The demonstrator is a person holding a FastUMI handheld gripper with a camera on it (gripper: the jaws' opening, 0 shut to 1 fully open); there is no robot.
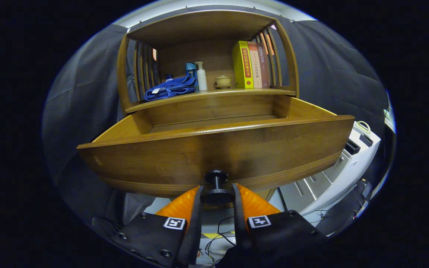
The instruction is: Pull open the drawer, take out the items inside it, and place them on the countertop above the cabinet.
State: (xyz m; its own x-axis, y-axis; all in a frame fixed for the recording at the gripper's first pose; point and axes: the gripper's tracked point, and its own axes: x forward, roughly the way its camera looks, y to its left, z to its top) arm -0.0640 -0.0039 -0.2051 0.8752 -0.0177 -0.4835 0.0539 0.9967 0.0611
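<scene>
Below the cabinet's countertop [214, 96], level fingers [237, 193] clamp the pulled-out drawer [214, 149] by its knob [216, 186].

The claw [216, 195] has two dark, flat base plates studded with small screws (each carries a square black-and-white marker), tapering forward into two slim fingers.

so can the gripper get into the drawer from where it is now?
Probably not yet. The gripper is shut on the drawer knob, below the drawer front, which stands between the fingers and the inside. The drawer is pulled out and open on top, so after letting go and rising above the front, the way looks free.
</scene>
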